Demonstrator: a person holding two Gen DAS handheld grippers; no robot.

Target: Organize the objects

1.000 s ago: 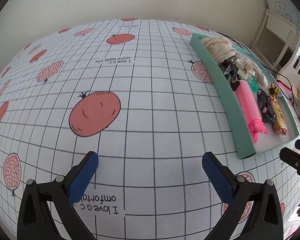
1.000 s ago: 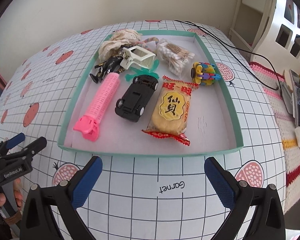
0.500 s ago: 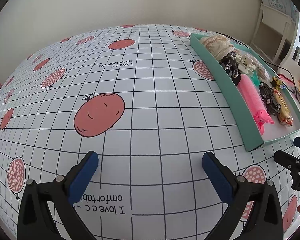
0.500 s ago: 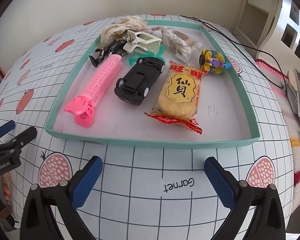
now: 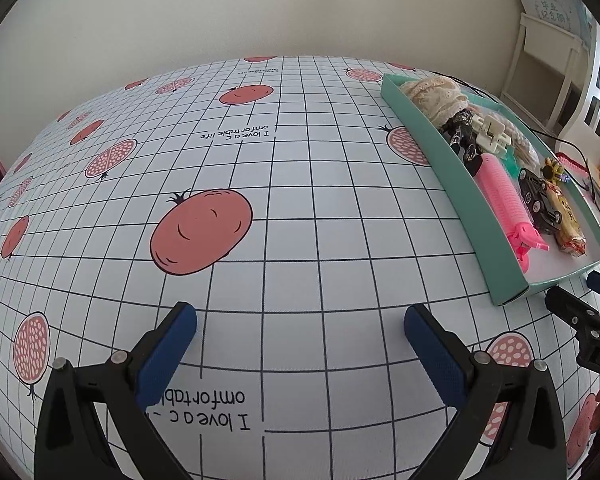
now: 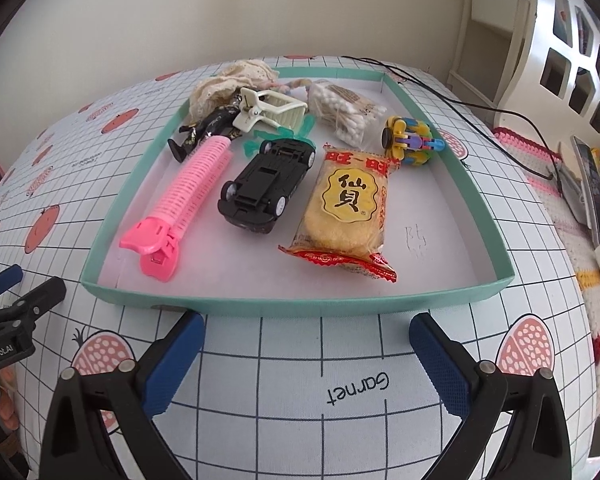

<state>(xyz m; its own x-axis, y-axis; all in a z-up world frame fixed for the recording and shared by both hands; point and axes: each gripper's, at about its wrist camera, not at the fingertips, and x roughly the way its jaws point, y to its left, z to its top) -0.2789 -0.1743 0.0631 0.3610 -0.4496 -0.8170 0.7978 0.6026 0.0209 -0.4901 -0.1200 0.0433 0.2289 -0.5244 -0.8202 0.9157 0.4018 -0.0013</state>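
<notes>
Yellow snack packet [image 6: 346,216] reads "仙貝"; tablecloth [image 6: 260,380] "Garnet"; left claw [image 5: 300,344], right claw [image 6: 306,350] spread wide, empty.

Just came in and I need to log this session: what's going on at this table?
A person holds two grippers over a table with a grid-and-fruit tablecloth. Both are open and empty. The right gripper faces the near wall of a teal tray holding a pink hair roller, a black toy car, a snack packet, cotton swabs and other small things. The left gripper hovers over bare cloth beside the tray. Nothing is grasped.
</notes>
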